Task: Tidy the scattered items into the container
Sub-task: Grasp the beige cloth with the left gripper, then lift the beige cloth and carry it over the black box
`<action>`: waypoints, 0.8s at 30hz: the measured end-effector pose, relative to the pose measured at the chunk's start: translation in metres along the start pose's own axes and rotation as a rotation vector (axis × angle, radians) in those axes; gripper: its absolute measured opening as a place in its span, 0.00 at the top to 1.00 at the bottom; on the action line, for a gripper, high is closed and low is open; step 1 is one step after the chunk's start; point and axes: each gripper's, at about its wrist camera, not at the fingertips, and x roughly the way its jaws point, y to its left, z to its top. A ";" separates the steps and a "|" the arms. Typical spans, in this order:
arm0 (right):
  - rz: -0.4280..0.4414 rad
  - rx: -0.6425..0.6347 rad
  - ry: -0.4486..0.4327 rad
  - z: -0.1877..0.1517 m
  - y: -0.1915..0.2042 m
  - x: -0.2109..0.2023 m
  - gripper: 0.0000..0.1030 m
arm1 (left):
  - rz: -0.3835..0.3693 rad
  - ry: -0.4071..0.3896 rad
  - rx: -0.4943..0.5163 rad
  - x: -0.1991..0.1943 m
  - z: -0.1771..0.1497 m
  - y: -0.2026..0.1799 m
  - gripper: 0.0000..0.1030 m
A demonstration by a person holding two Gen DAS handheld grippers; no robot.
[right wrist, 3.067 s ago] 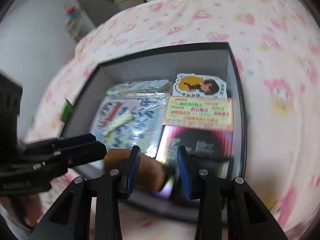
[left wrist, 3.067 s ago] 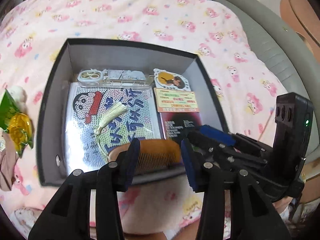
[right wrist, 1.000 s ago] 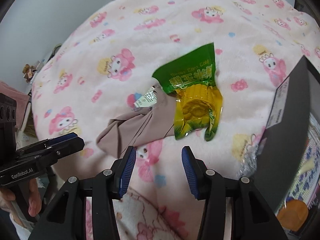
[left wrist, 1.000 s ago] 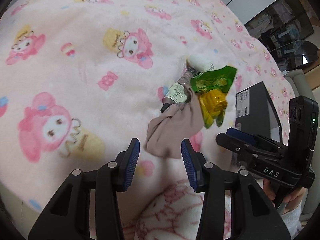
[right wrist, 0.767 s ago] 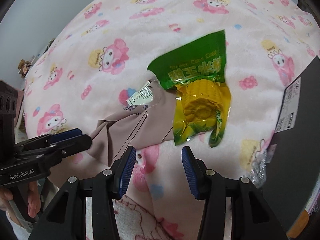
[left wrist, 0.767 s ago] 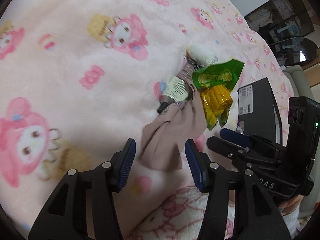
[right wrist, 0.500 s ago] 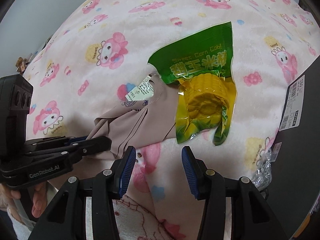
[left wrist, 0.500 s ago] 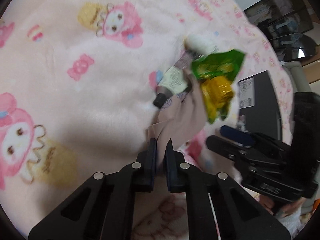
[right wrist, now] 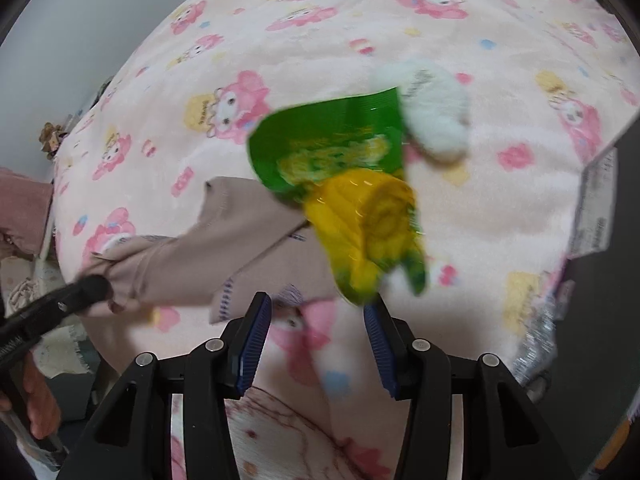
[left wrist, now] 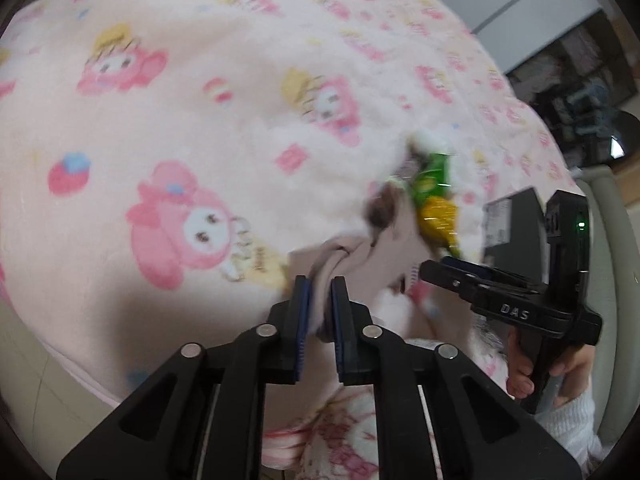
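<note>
A beige cloth (right wrist: 208, 256) lies stretched on the pink cartoon blanket. My left gripper (left wrist: 320, 304) is shut on its edge and pulls it taut; the cloth also shows in the left wrist view (left wrist: 360, 256). A green and yellow corn packet (right wrist: 352, 200) lies tilted over the cloth's far end. My right gripper (right wrist: 316, 320) is open just below the packet, touching nothing. A white fluffy item (right wrist: 434, 120) sits behind the packet. The black box (right wrist: 600, 280) is at the right edge, its inside hidden.
The pink blanket (left wrist: 180, 120) covers the whole surface and drops off at the near left edge. A crinkled silver wrapper (right wrist: 536, 340) lies against the box's wall. The right gripper's body (left wrist: 520, 304) shows in the left wrist view, next to the box (left wrist: 516, 220).
My left gripper closed on the beige cloth and has pulled it left and up, tipping the corn packet and uncovering the white fluffy item. My right gripper stayed open and moved closer to the packet.
</note>
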 end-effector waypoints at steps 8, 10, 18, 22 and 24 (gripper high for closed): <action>0.007 0.023 0.087 0.019 -0.002 0.040 0.38 | -0.090 0.026 -0.050 0.038 0.018 0.006 0.66; 0.014 0.007 0.085 0.022 0.003 0.042 0.40 | -0.069 0.036 -0.026 0.041 0.020 -0.004 0.82; 0.074 -0.061 -0.038 0.009 0.027 -0.009 0.81 | -0.134 -0.004 0.096 -0.001 0.005 -0.061 0.94; 0.115 -0.067 -0.142 -0.010 0.025 -0.063 0.98 | -0.173 -0.050 0.195 -0.037 -0.003 -0.102 0.94; 0.122 -0.068 -0.194 -0.018 0.023 -0.088 0.98 | -0.199 -0.060 0.244 -0.051 -0.007 -0.125 0.94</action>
